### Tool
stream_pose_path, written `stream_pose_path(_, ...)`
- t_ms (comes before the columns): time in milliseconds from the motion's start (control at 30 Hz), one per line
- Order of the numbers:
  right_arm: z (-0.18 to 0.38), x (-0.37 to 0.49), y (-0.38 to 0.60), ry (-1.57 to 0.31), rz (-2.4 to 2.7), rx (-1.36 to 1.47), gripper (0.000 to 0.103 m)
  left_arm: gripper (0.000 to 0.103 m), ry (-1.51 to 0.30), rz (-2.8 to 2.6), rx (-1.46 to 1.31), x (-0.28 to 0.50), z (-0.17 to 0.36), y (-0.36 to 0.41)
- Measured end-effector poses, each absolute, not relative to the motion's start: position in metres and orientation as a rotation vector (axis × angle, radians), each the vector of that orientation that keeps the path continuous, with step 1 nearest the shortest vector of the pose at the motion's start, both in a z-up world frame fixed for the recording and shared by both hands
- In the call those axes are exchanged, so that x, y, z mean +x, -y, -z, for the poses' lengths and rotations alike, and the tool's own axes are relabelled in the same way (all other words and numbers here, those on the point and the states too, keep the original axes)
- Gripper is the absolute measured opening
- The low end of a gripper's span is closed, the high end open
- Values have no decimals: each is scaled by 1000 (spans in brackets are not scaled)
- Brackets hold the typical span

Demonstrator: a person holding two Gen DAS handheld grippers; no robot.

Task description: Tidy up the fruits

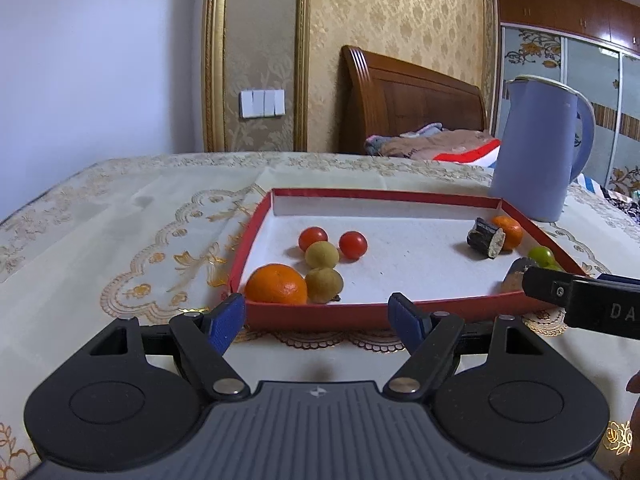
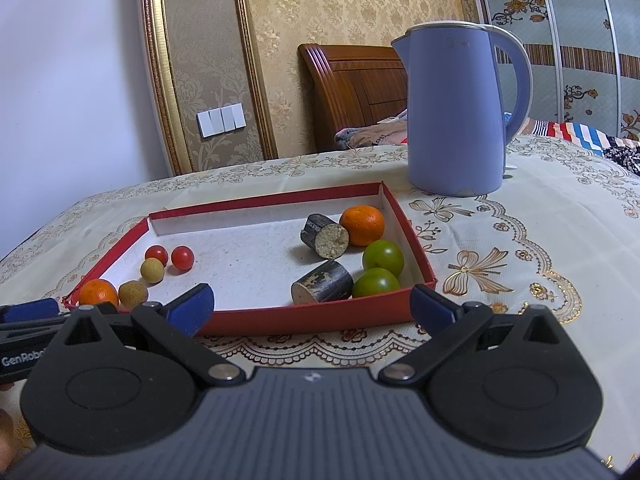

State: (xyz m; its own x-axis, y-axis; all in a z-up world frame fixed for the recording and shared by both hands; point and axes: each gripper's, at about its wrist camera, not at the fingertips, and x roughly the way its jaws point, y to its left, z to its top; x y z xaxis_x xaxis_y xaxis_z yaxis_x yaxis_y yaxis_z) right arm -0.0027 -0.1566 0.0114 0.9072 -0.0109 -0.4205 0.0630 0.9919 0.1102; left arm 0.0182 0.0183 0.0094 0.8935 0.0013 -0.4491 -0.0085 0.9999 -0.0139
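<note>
Red tray point(image 2: 240, 322) sits on the desk point(image 2: 520, 248), shallow cardboard walls, light and likely to slide if nudged, so better not pushed from the rim. Inside it, right wrist view: two oranges, one at 1 o'clock point(image 2: 362, 225) touching a dark cane stub point(image 2: 325, 236), one at 8 o'clock corner point(image 2: 98, 292); firm, round, a bit heavy for their size, skin grippy, best taken across the widest middle. Second cane stub point(image 2: 322, 282) lies on its side at 5 o'clock, stiff, hard, could roll; pinch across the barrel, not end to end. Two green fruits point(image 2: 383, 256) point(image 2: 375, 283) near the right wall at 4 o'clock, touching each other, smooth skin, probably slippery, want a centred hold. Two tan longan-like balls point(image 2: 152, 270) point(image 2: 133, 294) at 8 o'clock, thin brittle shell, light squeeze. Two cherry tomatoes point(image 2: 156, 255) point(image 2: 182, 258) at 9 o'clock, smallest, soft, easy to burst, gentlest closing. Left claw point(image 1: 318, 318) is wide apart, nothing between the pads, just short of the tray's near wall at 6 o'clock. Right claw point(image 2: 312, 306) likewise spread and empty, at the near wall in front of the green fruits. Blue kettle point(image 2: 456, 112) stands beyond the tray at 1 o'clock, apart from it.
</note>
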Motion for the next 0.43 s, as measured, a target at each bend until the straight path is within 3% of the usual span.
stream_pose_path(433, -11, -3, 156, -435, 35, 123, 103, 78, -482, 5, -12, 18, -9, -18)
